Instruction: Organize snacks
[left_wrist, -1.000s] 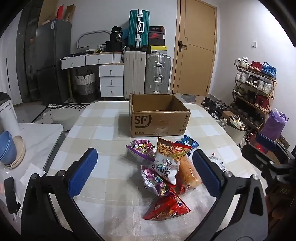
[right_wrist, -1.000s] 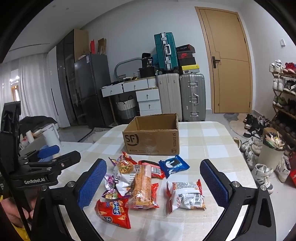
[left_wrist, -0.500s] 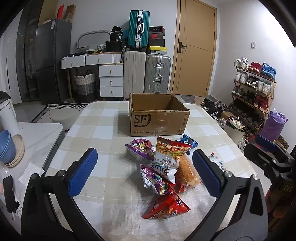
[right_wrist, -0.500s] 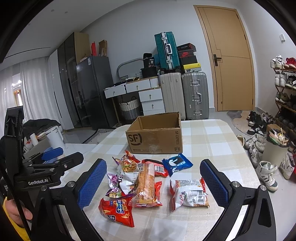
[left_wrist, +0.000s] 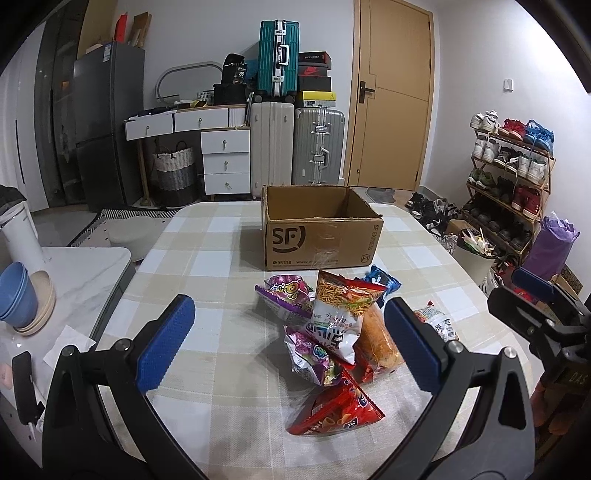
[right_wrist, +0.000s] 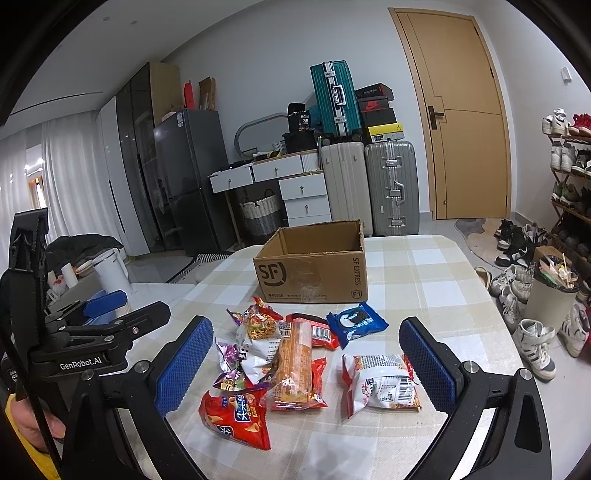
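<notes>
An open, empty SF cardboard box stands on the checked table. In front of it lies a pile of snack bags: a red chip bag, a purple bag, a noodle-snack bag, an orange bag, a blue Oreo pack and a white-and-red bag. My left gripper is open and empty above the pile's near side. My right gripper is open and empty over the pile.
The table is round-edged, with a side table bearing blue bowls and a white kettle at left. A bin and shoes lie on the floor at right. Suitcases and drawers stand behind.
Both grippers have drifted slightly; the right wrist view has come a little nearer the pile. The snacks and box have not moved.
</notes>
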